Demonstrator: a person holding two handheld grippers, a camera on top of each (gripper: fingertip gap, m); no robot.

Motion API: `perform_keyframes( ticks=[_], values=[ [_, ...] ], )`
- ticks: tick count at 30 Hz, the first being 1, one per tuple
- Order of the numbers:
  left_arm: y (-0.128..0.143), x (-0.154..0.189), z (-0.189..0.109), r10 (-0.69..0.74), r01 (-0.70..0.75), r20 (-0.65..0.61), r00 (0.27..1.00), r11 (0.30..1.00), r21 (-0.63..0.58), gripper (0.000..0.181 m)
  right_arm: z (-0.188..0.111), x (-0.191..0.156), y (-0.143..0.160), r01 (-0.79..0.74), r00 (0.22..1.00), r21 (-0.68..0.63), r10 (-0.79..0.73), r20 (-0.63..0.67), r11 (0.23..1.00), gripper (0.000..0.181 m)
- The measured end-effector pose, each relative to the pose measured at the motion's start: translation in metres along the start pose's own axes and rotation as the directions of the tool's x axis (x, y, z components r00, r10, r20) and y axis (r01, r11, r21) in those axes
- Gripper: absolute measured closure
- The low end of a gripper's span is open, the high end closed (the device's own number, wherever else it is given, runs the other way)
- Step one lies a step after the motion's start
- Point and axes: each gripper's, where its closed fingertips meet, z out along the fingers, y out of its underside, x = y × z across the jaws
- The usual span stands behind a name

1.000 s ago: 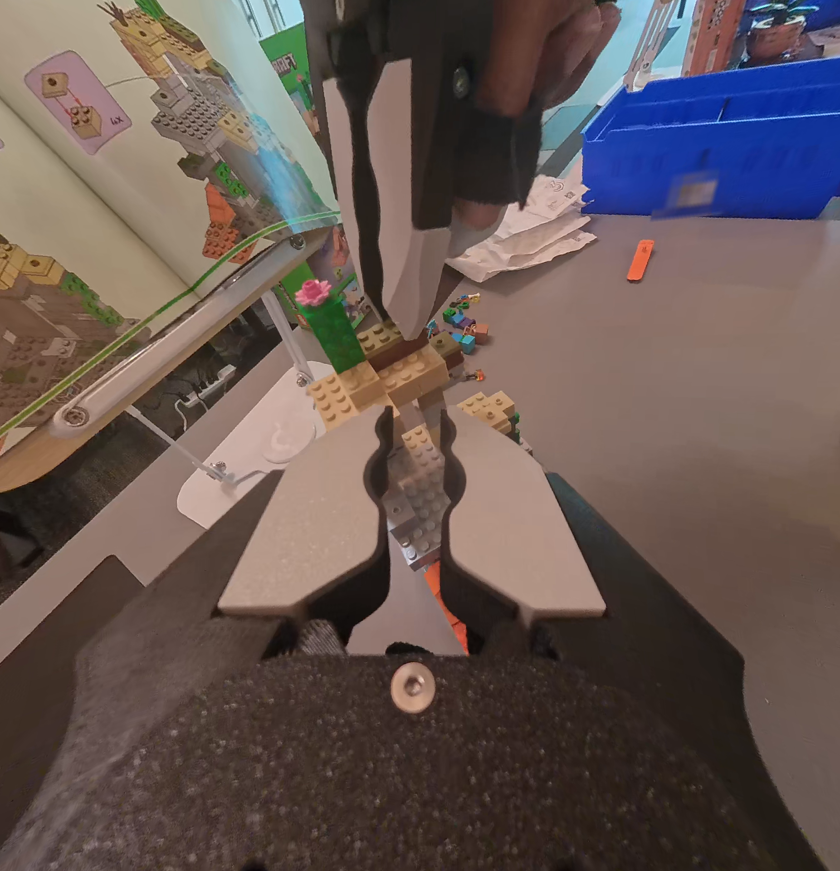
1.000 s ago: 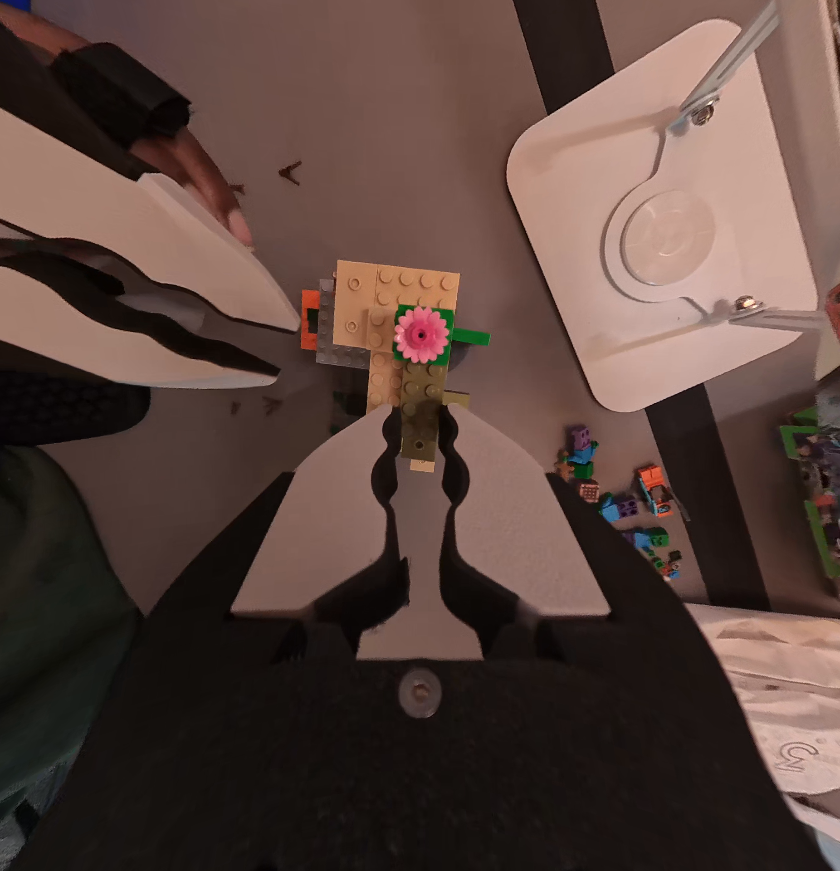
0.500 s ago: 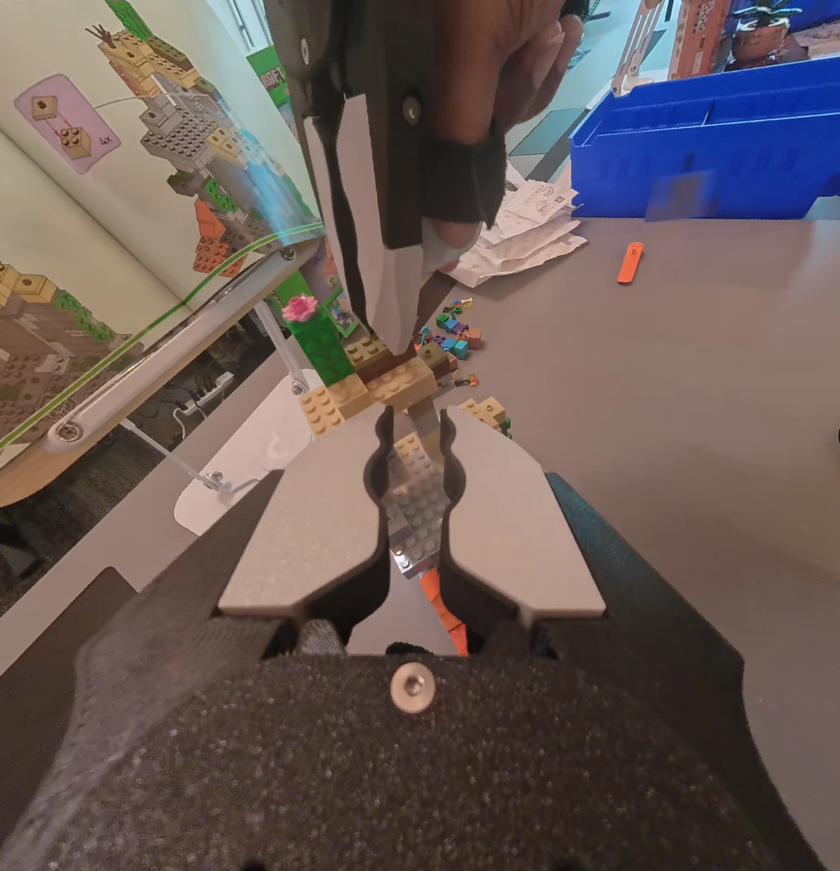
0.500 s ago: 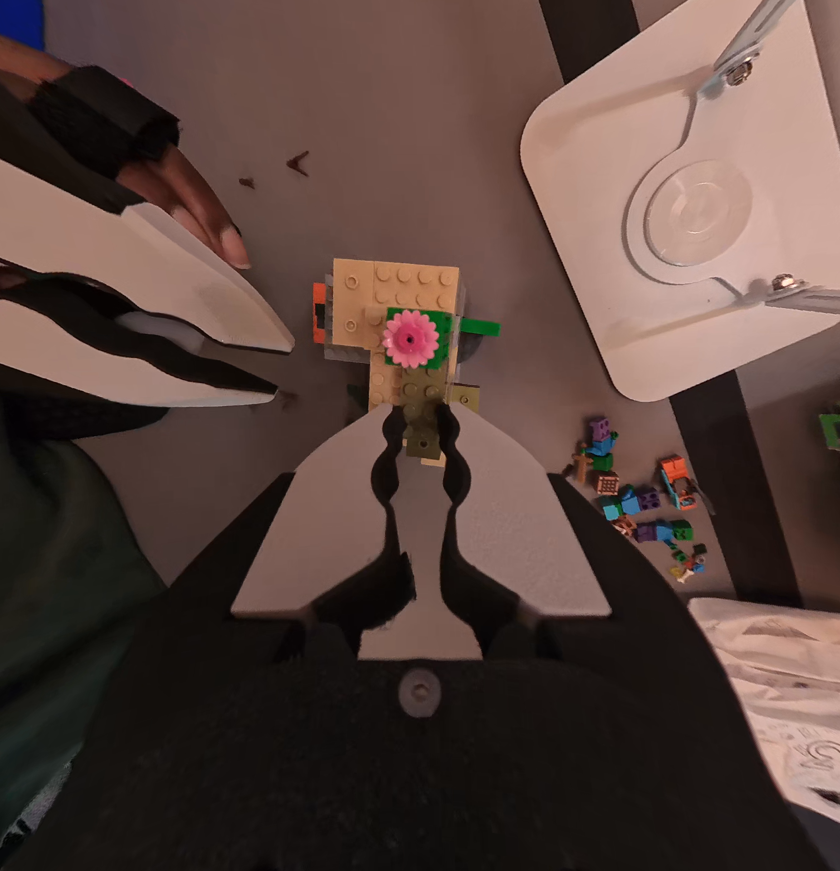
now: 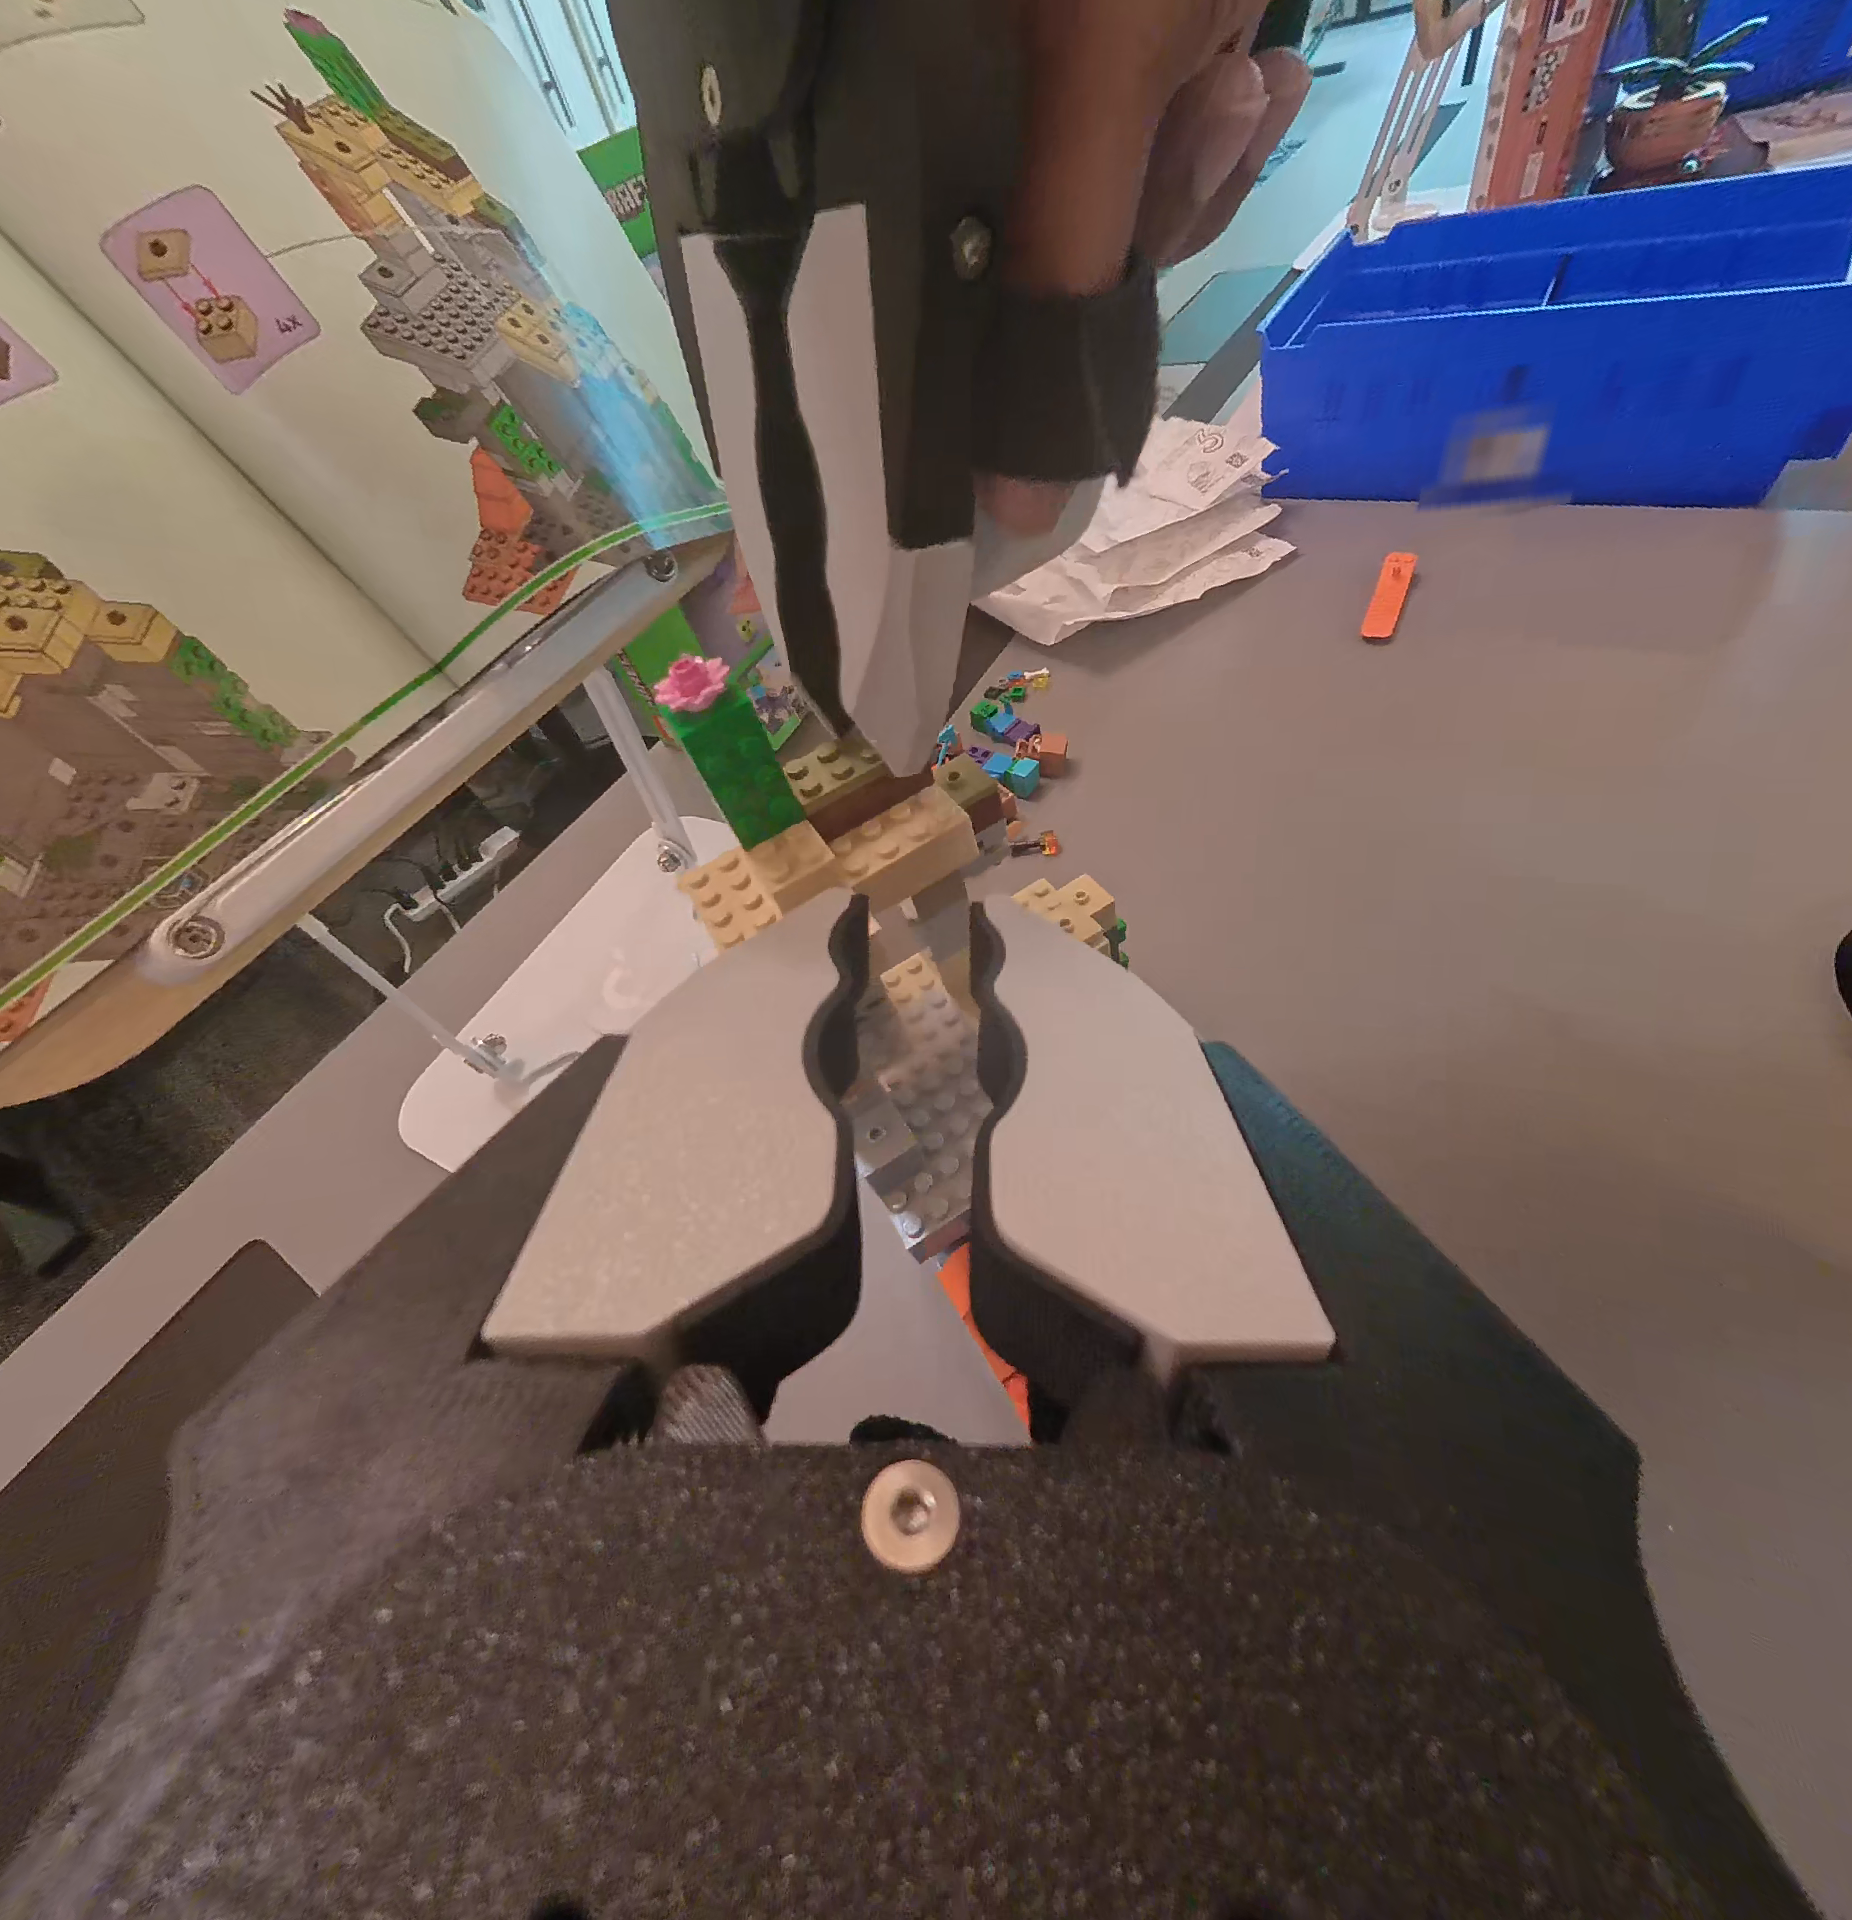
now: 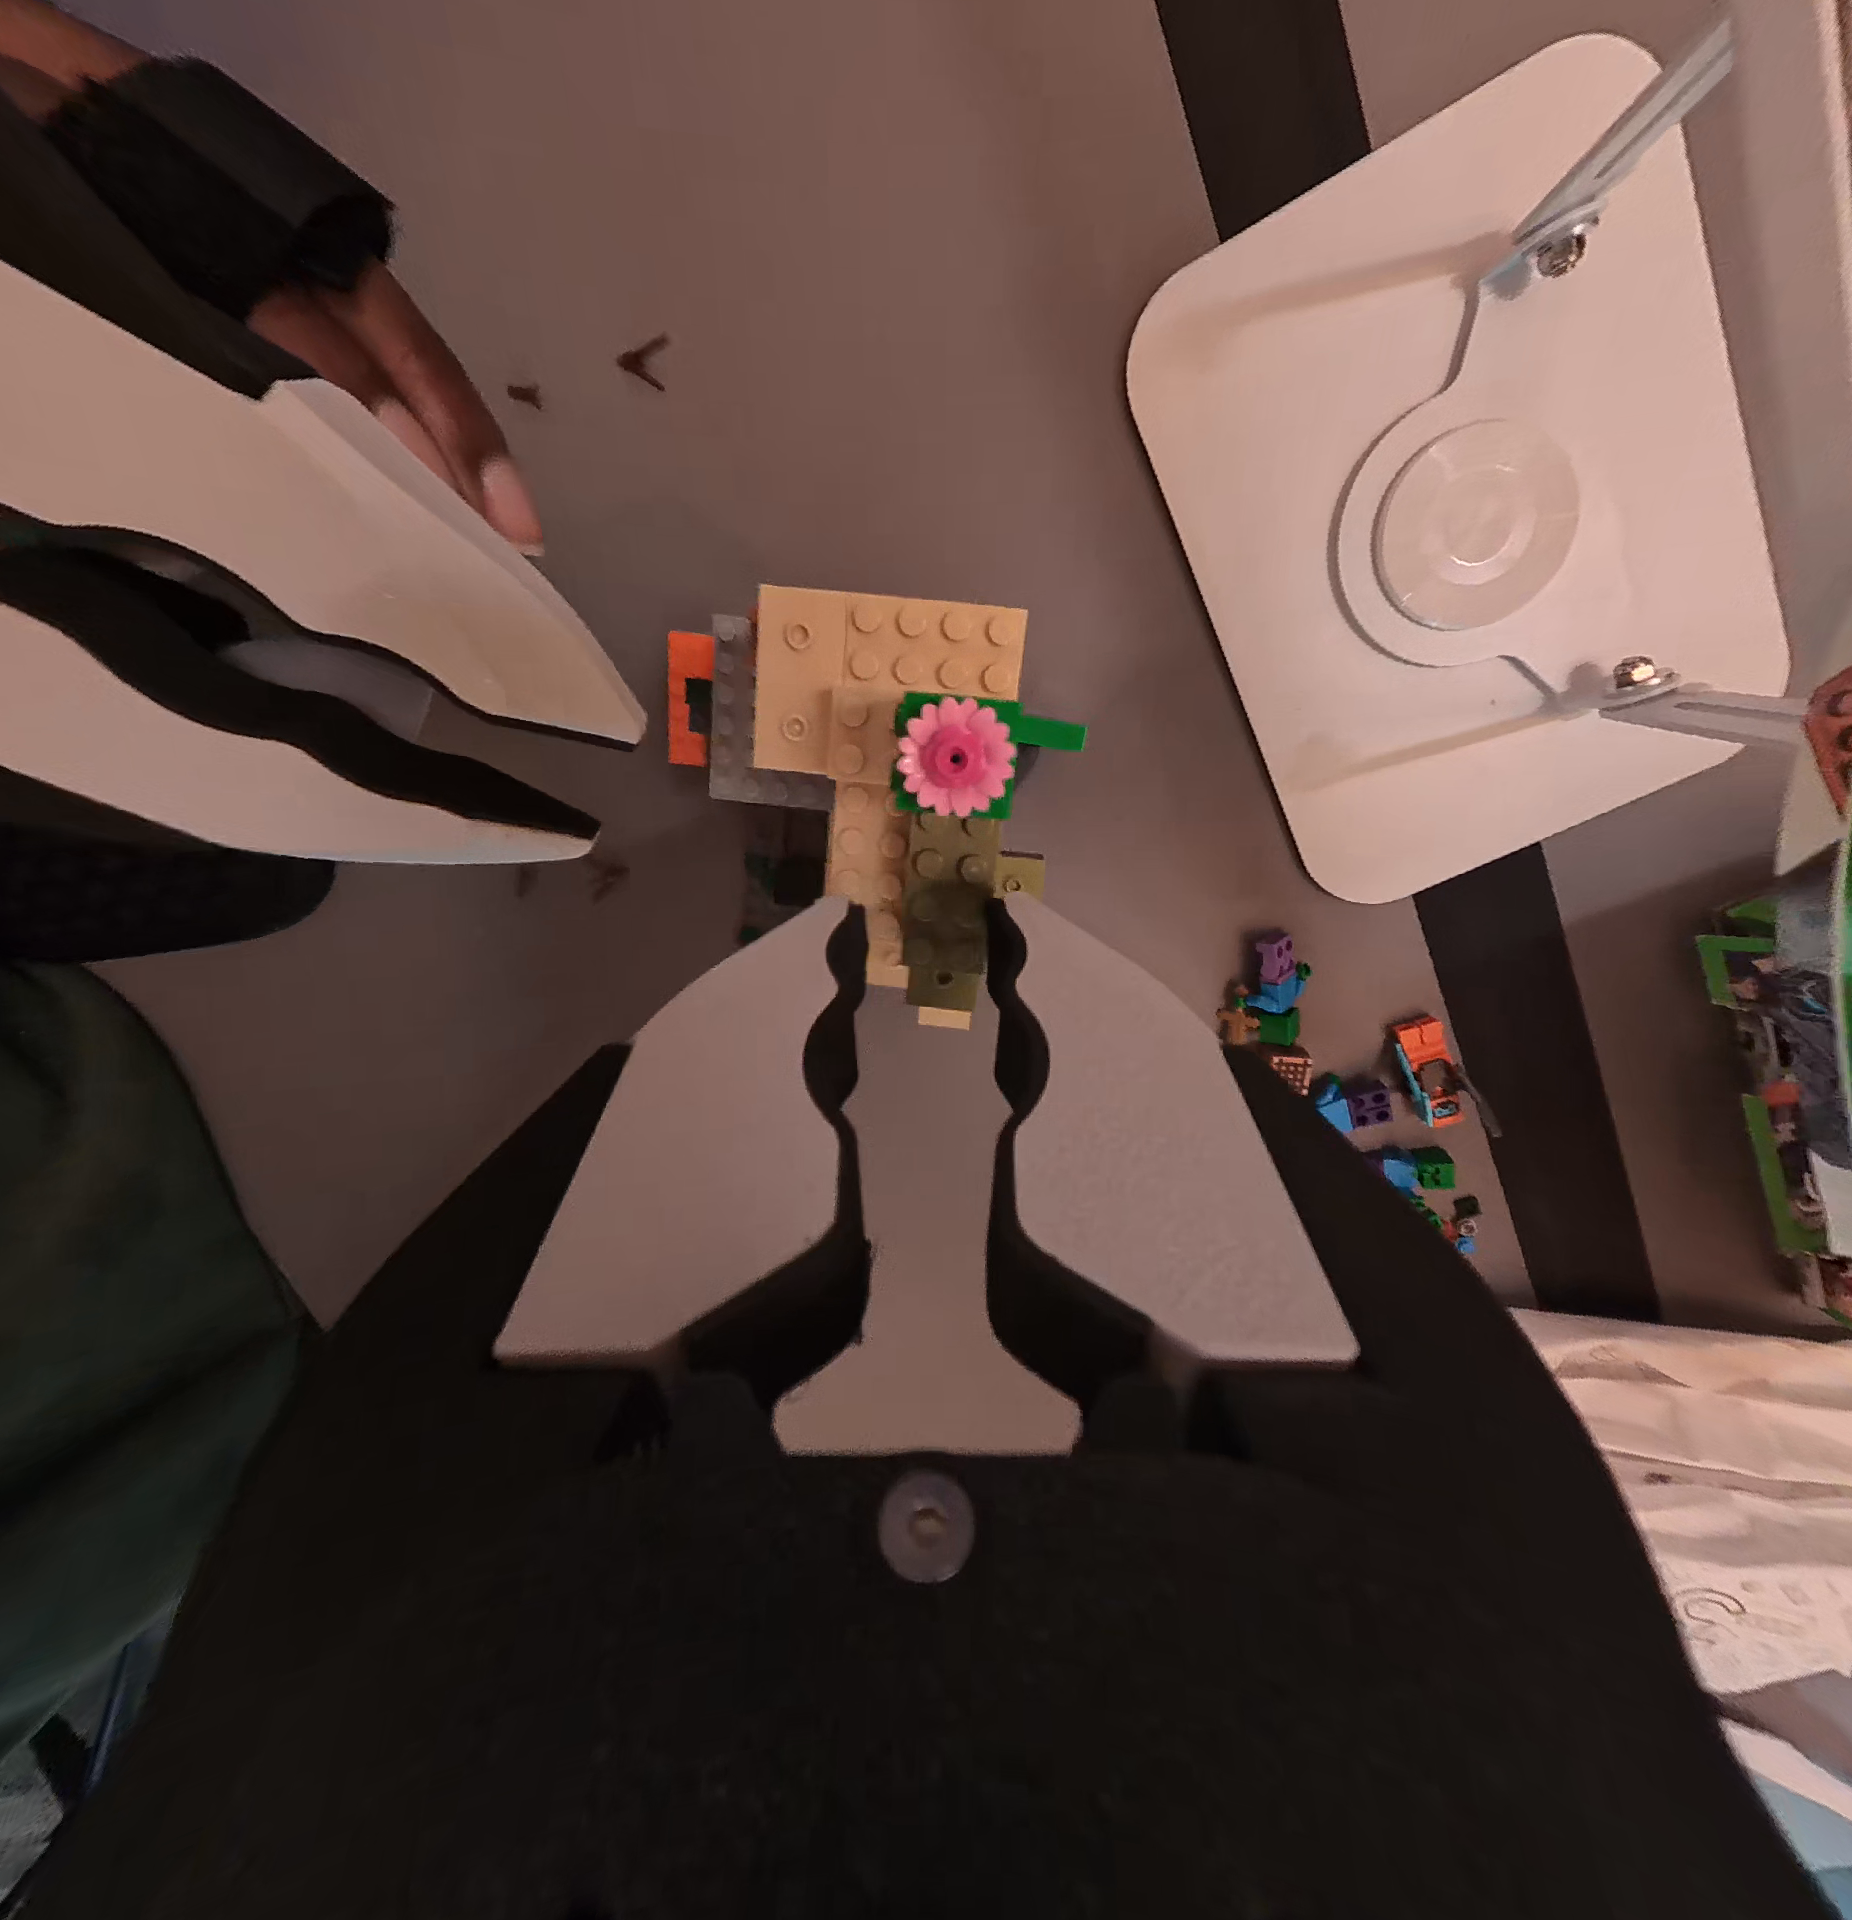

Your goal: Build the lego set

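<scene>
A half-built lego model stood on the grey table, topped by a green column with a pink flower and resting on tan, grey and orange plates. The left gripper lay low along the tabletop, its two fingers set close either side of the model's grey studded plate; whether they actually pinched the plate could not be told, since the overhead view showed its tips just short of the model's orange edge. The right gripper reached down from above, its fingers clenched on the olive-green brick at the model's near end. A person's hand gripped that tool. Just beside the model sat the white base of a stand holding an open instruction booklet. Small loose coloured pieces lay scattered near, with crumpled paper bags, an orange brick separator and a blue bin farther back.
</scene>
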Motion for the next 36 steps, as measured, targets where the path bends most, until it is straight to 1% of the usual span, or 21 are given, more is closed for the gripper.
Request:
perform_keyframes(
  ticks=[2,5,9,10,13,14,18,23,26,29,33,36],
  values=[
    [-0.001,0.000,-0.001,-0.001,0.001,0.002,1.000,1.000,0.002,0.164,-0.005,-0.002,-0.004,0.007,1.000,0.025,-0.007,0.010,1.000,0.156],
    [-0.002,0.000,-0.002,0.003,-0.003,0.004,1.000,1.000,0.004,0.164,-0.008,-0.002,-0.005,0.040,0.999,0.047,-0.040,0.001,0.998,0.145],
    [-0.002,0.000,-0.002,0.007,-0.007,0.004,1.000,1.000,0.004,0.163,0.005,0.002,0.001,0.037,0.999,0.023,-0.037,-0.018,0.999,0.139],
    [-0.002,0.001,-0.003,0.007,-0.007,0.003,1.000,1.000,0.004,0.163,0.007,0.002,0.000,0.034,0.999,0.023,-0.034,-0.021,0.999,0.140],
    [-0.003,0.000,-0.004,0.006,-0.006,0.004,1.000,1.000,0.006,0.164,0.009,0.004,-0.003,0.034,0.999,0.026,-0.033,-0.032,0.999,0.161],
    [-0.003,0.000,-0.004,0.006,-0.006,0.004,1.000,1.000,0.007,0.164,0.009,0.005,-0.003,0.035,0.999,0.026,-0.034,-0.040,0.999,0.164],
    [-0.004,-0.002,-0.006,0.004,-0.004,0.009,1.000,1.000,0.013,0.164,0.009,0.005,-0.003,0.019,0.999,0.009,-0.018,-0.030,1.000,0.165],
    [-0.005,-0.001,-0.006,0.007,-0.008,0.011,1.000,1.000,0.012,0.164,0.009,0.012,-0.001,0.024,0.997,-0.014,-0.025,-0.068,1.000,0.165],
    [-0.005,0.000,-0.006,0.013,-0.013,0.011,1.000,1.000,0.009,0.164,0.010,0.007,-0.001,0.031,0.999,-0.038,-0.033,-0.041,0.999,0.165],
    [-0.004,0.000,-0.006,0.015,-0.015,0.013,1.000,1.000,0.007,0.164,0.010,0.005,-0.001,0.042,0.998,-0.062,-0.045,-0.049,0.997,0.165],
    [-0.005,0.000,-0.007,0.017,-0.017,0.015,1.000,1.000,0.008,0.164,0.010,0.005,-0.003,0.039,0.998,-0.033,-0.041,-0.052,0.999,0.165],
    [-0.005,-0.002,-0.007,0.012,-0.012,0.015,1.000,1.000,0.012,0.164,0.010,0.004,-0.007,0.049,0.997,0.043,-0.046,-0.065,0.998,0.165]
  ],
)
